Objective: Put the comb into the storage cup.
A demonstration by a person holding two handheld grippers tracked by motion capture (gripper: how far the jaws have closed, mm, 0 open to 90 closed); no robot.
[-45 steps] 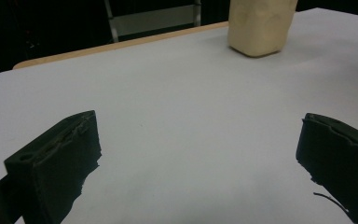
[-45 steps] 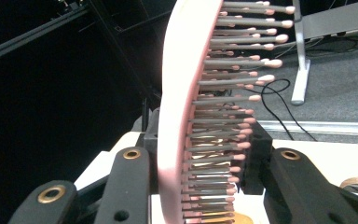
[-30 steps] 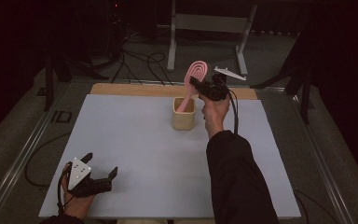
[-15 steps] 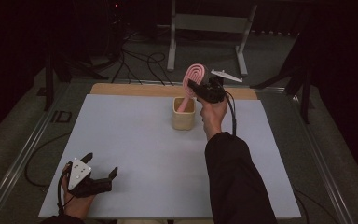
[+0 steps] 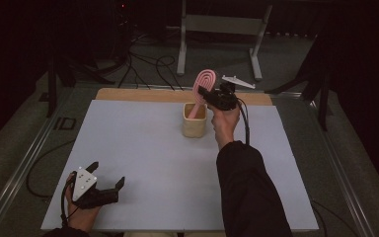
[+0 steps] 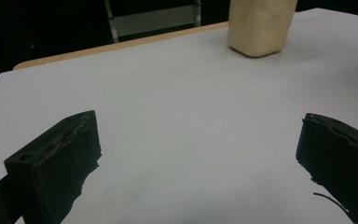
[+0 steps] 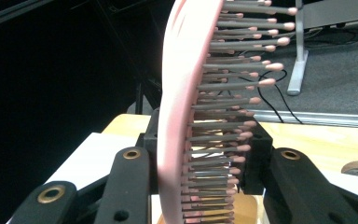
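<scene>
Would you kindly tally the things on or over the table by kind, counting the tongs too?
Hairbrush, pink: 1
Cup, beige: 1
Tongs, black, the left and the right: 2
Total: 4

Dark room, grey carpet floor (image 5: 286,64), cables (image 5: 148,64), metal stand (image 5: 222,24).

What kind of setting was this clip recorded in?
Probably a lab or recording studio: a white-topped table in a dark room, loose cables on grey carpet, and a metal stand behind.
</scene>
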